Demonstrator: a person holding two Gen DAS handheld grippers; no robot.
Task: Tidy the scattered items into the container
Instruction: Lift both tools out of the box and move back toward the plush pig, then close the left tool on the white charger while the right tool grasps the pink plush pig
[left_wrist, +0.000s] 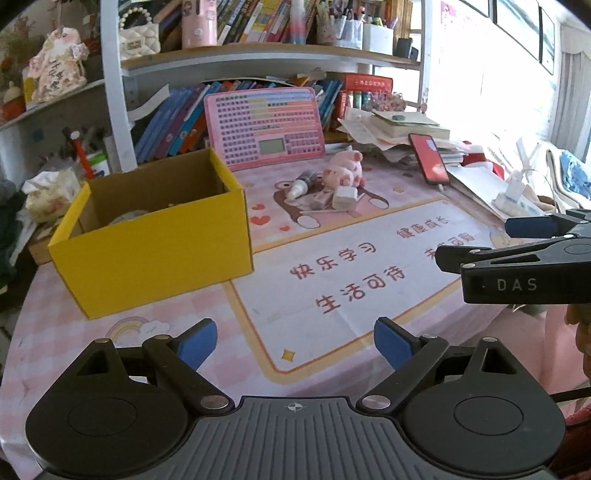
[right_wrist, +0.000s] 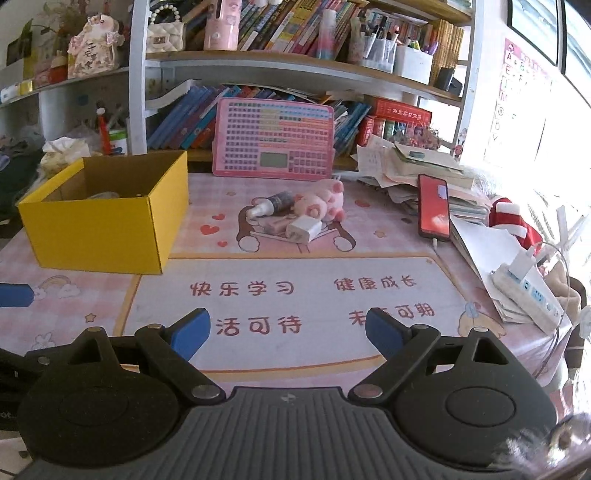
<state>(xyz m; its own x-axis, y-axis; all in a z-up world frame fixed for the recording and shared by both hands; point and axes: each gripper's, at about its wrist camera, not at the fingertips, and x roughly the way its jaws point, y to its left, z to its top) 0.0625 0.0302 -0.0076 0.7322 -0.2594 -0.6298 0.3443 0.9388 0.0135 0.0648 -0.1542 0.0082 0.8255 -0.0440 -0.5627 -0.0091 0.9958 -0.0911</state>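
A yellow cardboard box stands open-topped at the left of the pink desk mat, with something pale lying inside. Behind the mat's middle lies a small heap: a pink pig plush, a dark spray bottle on its side, a white charger block and a small pink flat piece. My left gripper hovers open over the near mat, short of the heap. My right gripper is open beside it on the right. Neither holds anything.
A pink learning tablet leans against books at the back. A red phone rests on a pile of papers and books at the right, with a white power strip near the right edge. Tissues sit left of the box.
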